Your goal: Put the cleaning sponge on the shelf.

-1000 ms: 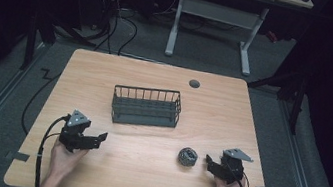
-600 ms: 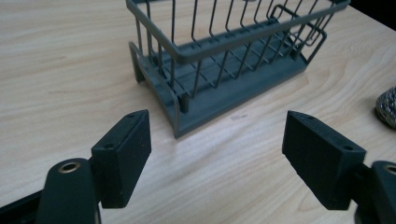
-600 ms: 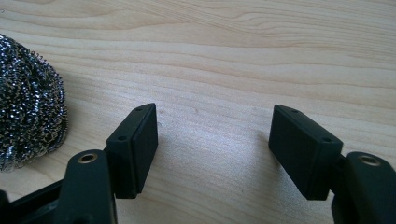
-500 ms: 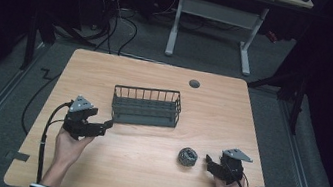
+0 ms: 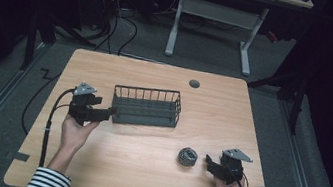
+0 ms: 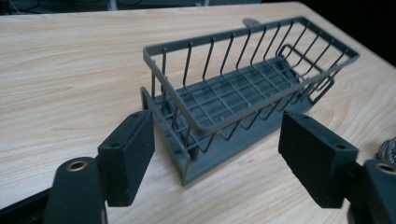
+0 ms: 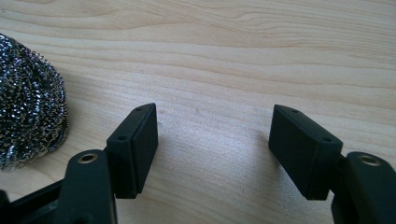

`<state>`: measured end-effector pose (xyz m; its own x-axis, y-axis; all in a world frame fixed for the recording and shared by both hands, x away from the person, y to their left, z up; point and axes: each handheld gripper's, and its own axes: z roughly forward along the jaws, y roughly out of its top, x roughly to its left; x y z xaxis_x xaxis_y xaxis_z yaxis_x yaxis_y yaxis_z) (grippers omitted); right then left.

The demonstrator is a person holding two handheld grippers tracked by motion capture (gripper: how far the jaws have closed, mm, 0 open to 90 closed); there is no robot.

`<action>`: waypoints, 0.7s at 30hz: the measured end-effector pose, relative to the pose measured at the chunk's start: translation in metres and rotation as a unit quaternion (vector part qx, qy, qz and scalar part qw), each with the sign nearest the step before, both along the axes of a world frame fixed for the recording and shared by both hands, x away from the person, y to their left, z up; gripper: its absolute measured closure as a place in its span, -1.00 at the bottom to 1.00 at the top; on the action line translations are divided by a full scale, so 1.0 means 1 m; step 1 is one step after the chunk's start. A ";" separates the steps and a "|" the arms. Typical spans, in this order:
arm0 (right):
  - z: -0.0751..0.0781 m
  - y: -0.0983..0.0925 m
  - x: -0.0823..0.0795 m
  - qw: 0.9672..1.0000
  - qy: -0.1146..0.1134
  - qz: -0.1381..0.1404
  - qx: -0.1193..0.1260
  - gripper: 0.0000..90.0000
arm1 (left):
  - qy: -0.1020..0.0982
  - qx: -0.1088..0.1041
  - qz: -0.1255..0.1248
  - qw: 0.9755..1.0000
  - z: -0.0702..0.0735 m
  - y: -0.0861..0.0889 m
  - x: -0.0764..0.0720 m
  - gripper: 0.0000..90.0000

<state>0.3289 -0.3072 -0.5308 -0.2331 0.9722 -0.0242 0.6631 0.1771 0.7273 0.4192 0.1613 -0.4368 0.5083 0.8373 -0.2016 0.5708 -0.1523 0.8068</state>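
A dark grey wire basket stands upright at the table's middle. My left gripper points at its left end. In the left gripper view the basket has its near end just ahead of and between the jaws of this gripper. The jaws have just been closing and remain open, pads clear of the wire. A steel-wool scourer lies at the front right. My right gripper rests just to its right, pointing towards it. In the right gripper view the scourer lies left of the open right gripper. Its jaws have narrowed a little, with only bare wood between them.
A round cable grommet sits near the table's far edge. Beyond it stand a white desk frame and floor cables. Cables trail off the front edge from both grippers.
My left gripper has moved forward and to the right, up to the basket's left end. The right hand has stayed where it was beside the scourer.
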 end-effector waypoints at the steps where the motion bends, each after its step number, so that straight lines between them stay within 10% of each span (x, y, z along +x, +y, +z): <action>1: 0.000 0.000 0.000 1.000 0.001 -0.001 0.001 -0.26 | 0.003 -0.001 0.002 1.000 -0.001 0.000 0.002 -0.38; 21: 0.000 0.000 0.000 1.000 0.001 0.002 0.001 -0.27 | 0.032 0.021 0.031 0.999 -0.010 -0.013 0.039 -0.12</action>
